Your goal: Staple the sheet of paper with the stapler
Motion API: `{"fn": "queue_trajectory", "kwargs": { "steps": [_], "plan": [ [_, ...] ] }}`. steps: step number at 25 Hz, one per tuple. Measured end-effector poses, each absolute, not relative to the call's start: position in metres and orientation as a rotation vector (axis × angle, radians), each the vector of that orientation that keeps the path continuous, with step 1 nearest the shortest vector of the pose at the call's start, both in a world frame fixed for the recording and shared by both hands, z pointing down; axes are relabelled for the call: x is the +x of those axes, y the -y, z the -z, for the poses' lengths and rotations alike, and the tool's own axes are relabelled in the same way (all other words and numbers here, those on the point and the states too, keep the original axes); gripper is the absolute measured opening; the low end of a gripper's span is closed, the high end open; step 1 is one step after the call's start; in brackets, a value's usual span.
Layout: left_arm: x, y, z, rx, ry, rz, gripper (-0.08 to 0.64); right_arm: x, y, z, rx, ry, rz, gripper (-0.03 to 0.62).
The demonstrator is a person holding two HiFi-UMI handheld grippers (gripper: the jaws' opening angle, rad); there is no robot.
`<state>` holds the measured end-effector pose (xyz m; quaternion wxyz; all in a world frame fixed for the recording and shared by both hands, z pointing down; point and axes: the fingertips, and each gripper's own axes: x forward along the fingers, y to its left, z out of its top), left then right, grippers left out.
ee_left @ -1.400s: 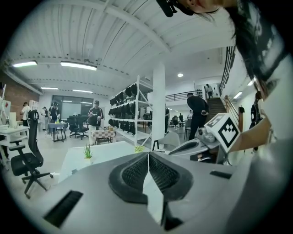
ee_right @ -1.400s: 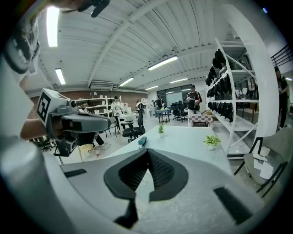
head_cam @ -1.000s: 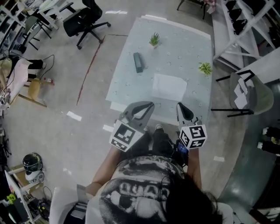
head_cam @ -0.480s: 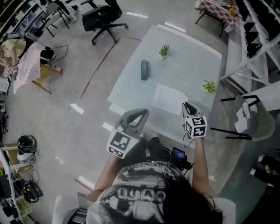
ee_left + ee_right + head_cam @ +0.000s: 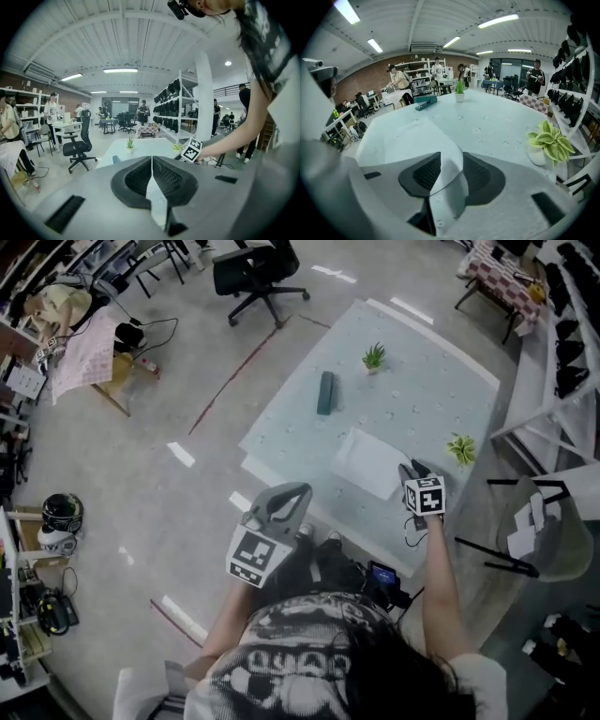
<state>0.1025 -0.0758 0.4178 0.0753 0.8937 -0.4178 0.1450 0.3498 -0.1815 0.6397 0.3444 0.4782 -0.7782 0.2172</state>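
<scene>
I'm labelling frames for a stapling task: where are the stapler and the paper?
stapler (image 5: 325, 393), head view, middle of its dark body.
paper (image 5: 368, 463), head view, centre of the sheet.

No legible text, label, brand or number anywhere.

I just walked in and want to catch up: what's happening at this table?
A person stands at the table with a hand-held gripper in each hand. The right hand-held gripper is at a near corner of the sheet of paper, its jaws opening with that corner between them. The left hand-held gripper is shut and empty, held short of the table. The stapler lies untouched farther out.
</scene>
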Motion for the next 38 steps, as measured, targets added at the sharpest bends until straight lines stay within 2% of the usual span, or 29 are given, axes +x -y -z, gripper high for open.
{"fn": "queue_trajectory", "kwargs": {
  "steps": [5, 6, 8, 13, 14, 16, 18, 22, 23, 27, 32, 38],
  "plan": [
    [0.097, 0.067, -0.426, 2.619, 1.316, -0.451, 0.005, 0.352, 0.183, -0.654, 1.191, 2.006, -0.567, 0.138],
    [0.097, 0.066, -0.427, 2.61, 1.327, -0.454, 0.005, 0.352, 0.183, -0.654, 1.194, 2.007, -0.566, 0.114],
    [0.097, 0.064, -0.43, 2.594, 1.344, -0.46, 0.005, 0.352, 0.181, -0.655, 1.194, 2.009, -0.564, 0.011],
    [0.099, 0.057, -0.43, 2.584, 1.367, -0.476, 0.005, 0.348, 0.176, -0.651, 1.21, 2.066, -0.589, 0.002],
    [0.099, 0.056, -0.429, 2.583, 1.372, -0.481, 0.005, 0.346, 0.176, -0.648, 1.212, 2.089, -0.595, 0.004],
    [0.096, 0.054, -0.429, 2.578, 1.381, -0.483, 0.005, 0.34, 0.176, -0.643, 1.189, 2.126, -0.611, 0.114],
    [0.091, 0.054, -0.431, 2.565, 1.394, -0.48, 0.005, 0.334, 0.176, -0.644, 1.149, 2.127, -0.614, 0.18],
    [0.082, 0.057, -0.435, 2.542, 1.403, -0.472, 0.005, 0.328, 0.174, -0.655, 1.107, 2.069, -0.552, 0.188],
    [0.081, 0.059, -0.436, 2.545, 1.399, -0.472, 0.005, 0.328, 0.174, -0.655, 1.108, 2.063, -0.546, 0.177],
    [0.076, 0.07, -0.438, 2.568, 1.361, -0.476, 0.005, 0.324, 0.172, -0.655, 1.153, 2.04, -0.567, 0.026],
    [0.061, 0.087, -0.437, 2.608, 1.302, -0.47, 0.005, 0.3, 0.166, -0.643, 1.183, 2.098, -0.662, 0.008],
    [0.028, 0.114, -0.439, 2.63, 1.264, -0.476, 0.005, 0.236, 0.177, -0.624, 1.077, 2.213, -0.638, 0.003]
  ]
}}
